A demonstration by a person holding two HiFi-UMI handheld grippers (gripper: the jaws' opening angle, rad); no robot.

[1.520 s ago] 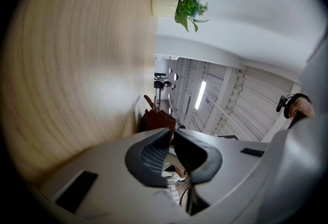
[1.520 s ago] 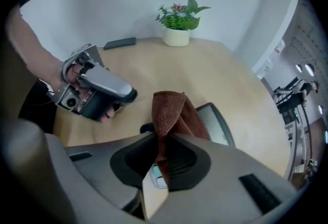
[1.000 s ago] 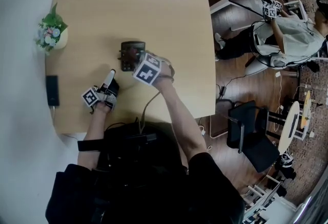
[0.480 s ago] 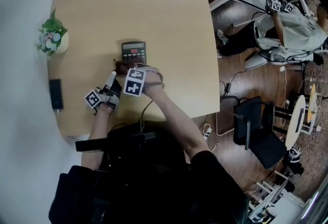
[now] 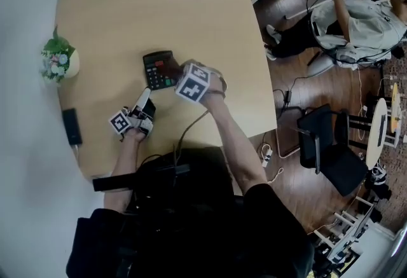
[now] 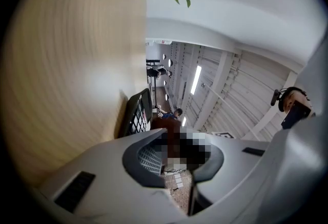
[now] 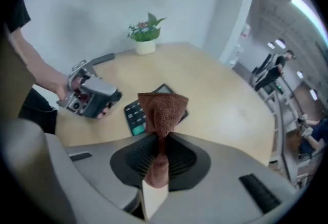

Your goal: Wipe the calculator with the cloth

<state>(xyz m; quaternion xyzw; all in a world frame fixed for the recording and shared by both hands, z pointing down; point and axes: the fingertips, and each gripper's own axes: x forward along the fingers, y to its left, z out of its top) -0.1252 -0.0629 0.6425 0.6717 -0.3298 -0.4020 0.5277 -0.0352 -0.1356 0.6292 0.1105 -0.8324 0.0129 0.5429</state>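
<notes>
Calculator (image 5: 159, 70) sits mid-bench (image 5: 127, 9), long axis running away from the person, display end far, slightly skewed. Right claw (image 7: 160, 148) pinches the brown cloth (image 7: 163, 110) by its near end. Left claw (image 5: 145, 97) has just been parting a little, with nothing between its tips.

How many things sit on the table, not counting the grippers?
3: flower pot at the left edge, black flat device nearer the person, calculator in the middle. More may be hidden.

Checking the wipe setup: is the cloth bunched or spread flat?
Bunched: the cloth is a narrow wad pinched between the right gripper's jaws.
</notes>
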